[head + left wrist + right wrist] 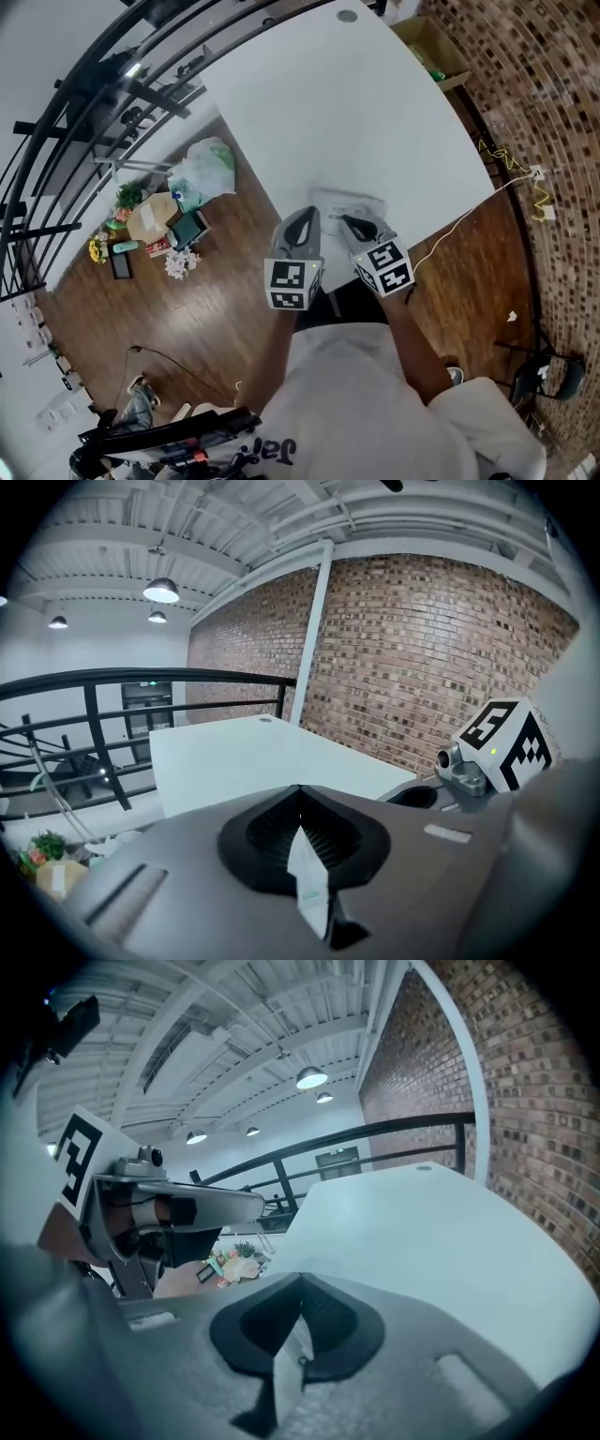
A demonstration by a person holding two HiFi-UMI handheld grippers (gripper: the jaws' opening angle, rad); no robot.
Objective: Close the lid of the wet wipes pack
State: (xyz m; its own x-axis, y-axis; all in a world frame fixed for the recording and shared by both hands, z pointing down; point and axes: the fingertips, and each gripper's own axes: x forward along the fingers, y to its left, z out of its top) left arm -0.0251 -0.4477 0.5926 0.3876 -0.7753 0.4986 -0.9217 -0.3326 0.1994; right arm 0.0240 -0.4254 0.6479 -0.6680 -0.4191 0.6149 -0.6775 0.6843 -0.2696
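Observation:
The wet wipes pack (351,202), pale and flat, lies at the near edge of the white table (356,103). Both grippers meet it from my side. My left gripper (306,223) has its tip at the pack's left end. In the left gripper view its jaws (305,850) are shut on a thin white strip with green print (310,885), seemingly an edge of the pack. My right gripper (352,225) is at the pack's near side. Its jaws (296,1327) pinch a thin white sliver (285,1374) too. The lid itself is hidden.
A cardboard box (432,44) stands by the brick wall beyond the table. A white cable (461,223) runs off the table's right edge. Bags and clutter (159,220) lie on the wooden floor to the left, beside a black railing (84,112).

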